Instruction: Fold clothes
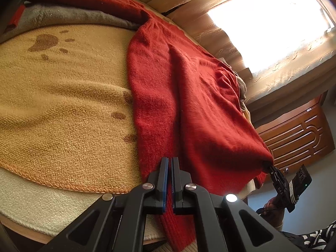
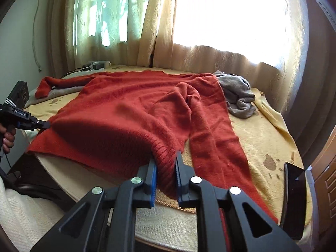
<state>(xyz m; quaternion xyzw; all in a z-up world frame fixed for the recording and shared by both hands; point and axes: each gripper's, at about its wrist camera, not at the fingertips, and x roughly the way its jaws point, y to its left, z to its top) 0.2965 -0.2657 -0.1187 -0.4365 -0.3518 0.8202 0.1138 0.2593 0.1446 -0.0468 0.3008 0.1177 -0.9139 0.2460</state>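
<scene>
Both hand-held grippers, left [image 1: 170, 163] and right [image 2: 166, 161], pinch the red sweater's [image 2: 130, 113] near hem, lifted off the bench [image 2: 262, 138]. Looks mid-fold; next probably carry it far-side evenly.

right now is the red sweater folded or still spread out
Spread, not folded: the red sweater lies open across the blanket, hem pinched by the left gripper and right gripper.
</scene>
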